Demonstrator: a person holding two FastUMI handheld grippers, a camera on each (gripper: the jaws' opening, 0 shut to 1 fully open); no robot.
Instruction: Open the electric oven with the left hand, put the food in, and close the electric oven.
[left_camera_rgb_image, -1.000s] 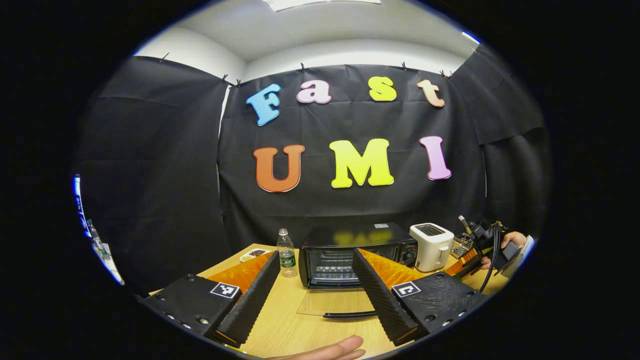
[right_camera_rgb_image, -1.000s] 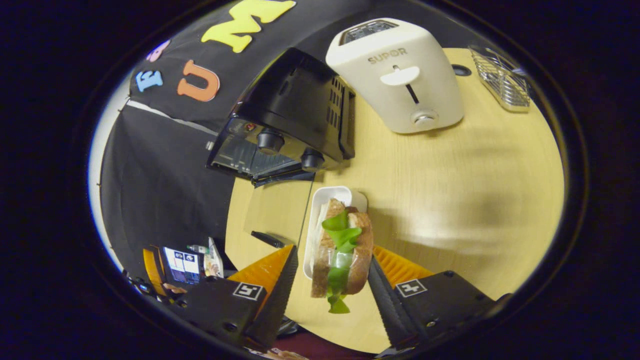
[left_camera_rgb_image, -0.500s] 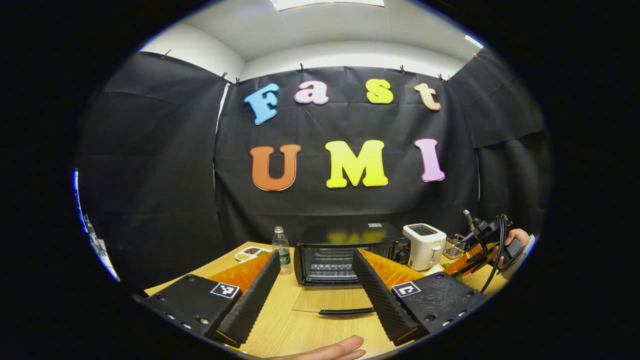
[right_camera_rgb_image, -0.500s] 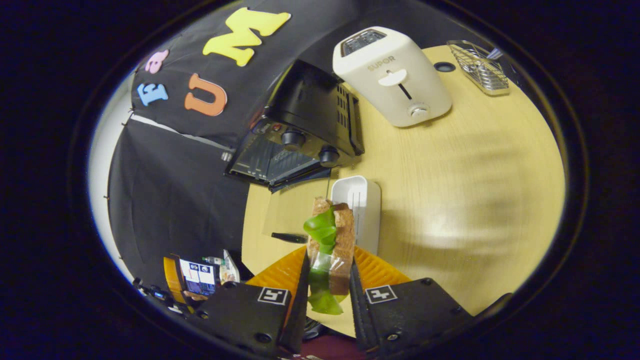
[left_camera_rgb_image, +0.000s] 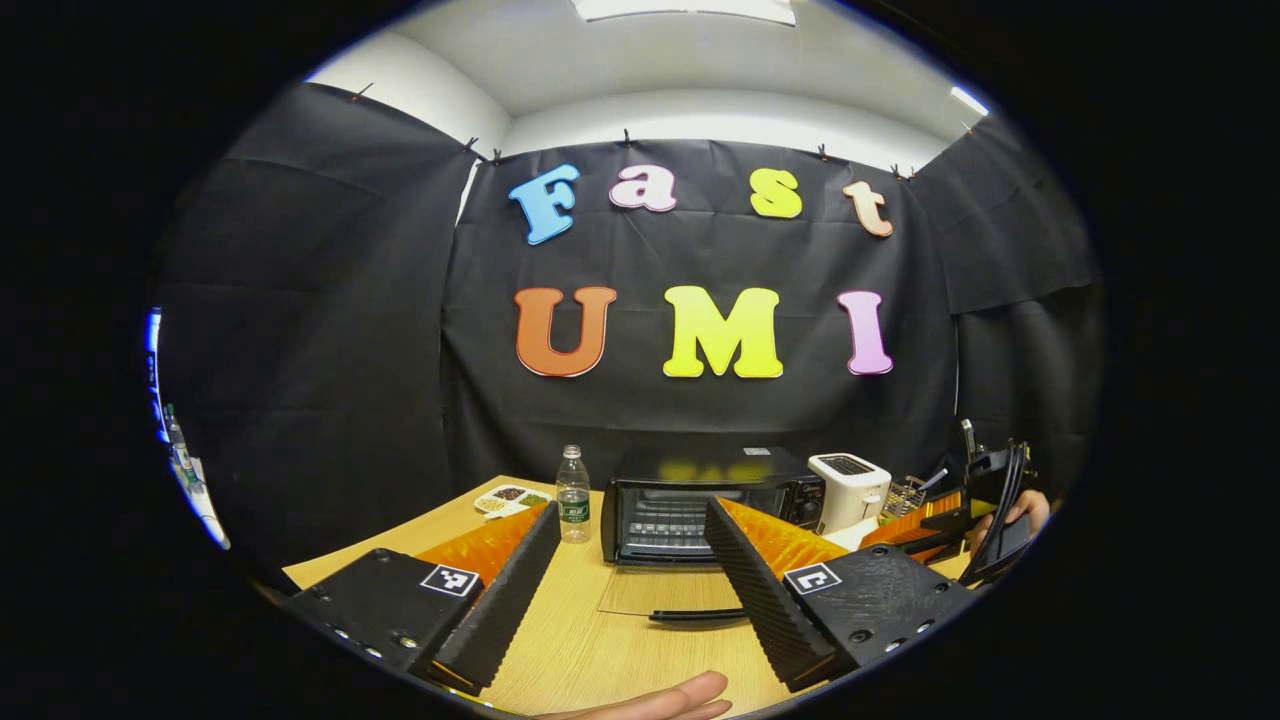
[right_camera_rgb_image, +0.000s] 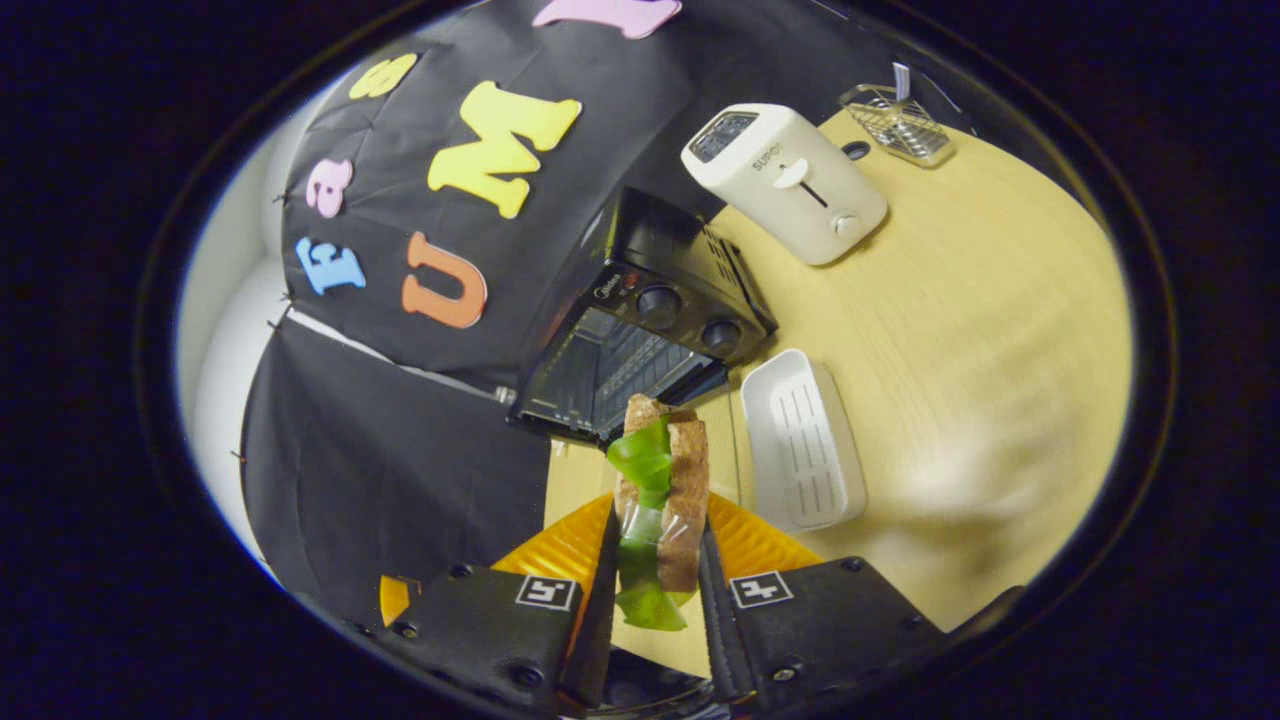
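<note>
Holding the sandwich (right_camera_rgb_image: 660, 500) upright between both fingers, the right claw (right_camera_rgb_image: 655, 590) was clenched on the food, which hung above the desk (right_camera_rgb_image: 960, 330) at 6 o'clock in the right gripper view. The slices and the green leaf stood on edge, with the leaf drooping below the grip. The electric oven (right_camera_rgb_image: 640, 340) lay just beyond the sandwich, toward 12 o'clock, its door (left_camera_rgb_image: 665, 595) folded down flat on the desk and its wire rack exposed. The white tray (right_camera_rgb_image: 800, 440) sat bare at 3 o'clock of the sandwich, beside the oven's knob side. The toaster (right_camera_rgb_image: 785, 180) stood well apart at 1 o'clock.

The left claw (left_camera_rgb_image: 620, 590) was released, its fingers spread wide and holding nothing, low over the desk in front of the open door. A hand (left_camera_rgb_image: 650, 700) showed at 6 o'clock in the left gripper view.

Judged from this layout, the step in hand was the insertion of the food. To do it well:

1. Approach the cavity along its centre line, clear of the frame at either side.
2. Keep the sandwich above the lowered door and the door handle (left_camera_rgb_image: 695, 615).
3. Rotate the grip so that a slice faces the rack; set down on edge, the sandwich would probably topple.
4. Maintain firm pressure; the filling looked likely to slip.
5. Keep the left claw out of the path, near the handle, ready for closing.
</note>
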